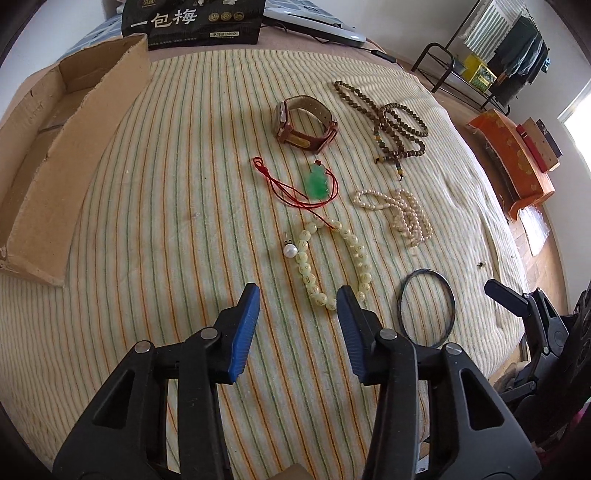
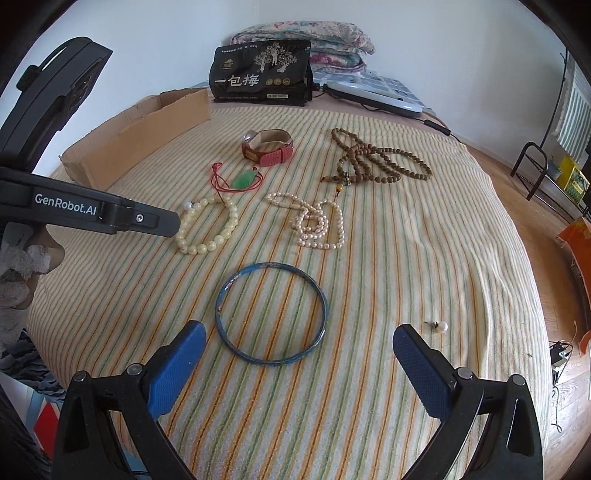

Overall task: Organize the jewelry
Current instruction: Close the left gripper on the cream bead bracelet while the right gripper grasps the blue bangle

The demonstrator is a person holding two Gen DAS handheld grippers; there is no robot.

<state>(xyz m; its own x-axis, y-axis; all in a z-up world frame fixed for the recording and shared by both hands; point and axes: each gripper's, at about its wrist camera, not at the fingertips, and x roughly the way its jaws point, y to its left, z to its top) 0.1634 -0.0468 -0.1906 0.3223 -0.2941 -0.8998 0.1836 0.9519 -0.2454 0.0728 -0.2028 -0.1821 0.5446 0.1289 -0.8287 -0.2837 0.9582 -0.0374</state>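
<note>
Jewelry lies on a striped cloth. A yellow bead bracelet (image 1: 332,266) (image 2: 210,229) lies just ahead of my open, empty left gripper (image 1: 298,293), with a pearl earring (image 1: 289,250) beside it. A blue bangle (image 2: 271,313) (image 1: 427,307) lies just ahead of my open, empty right gripper (image 2: 295,332); a second pearl earring (image 2: 440,326) lies to its right. Farther off lie a green pendant on red cord (image 1: 317,182) (image 2: 243,181), a red-strap watch (image 1: 304,123) (image 2: 267,147), a brown bead necklace (image 1: 388,122) (image 2: 376,158) and a pearl necklace (image 1: 402,216) (image 2: 314,221).
An open cardboard box (image 1: 70,155) (image 2: 136,140) stands at the cloth's left. A black snack bag (image 2: 260,74) (image 1: 195,22) and a grey device (image 2: 373,96) sit at the back. The bed edge drops off on the right, with a metal rack (image 1: 465,70) beyond.
</note>
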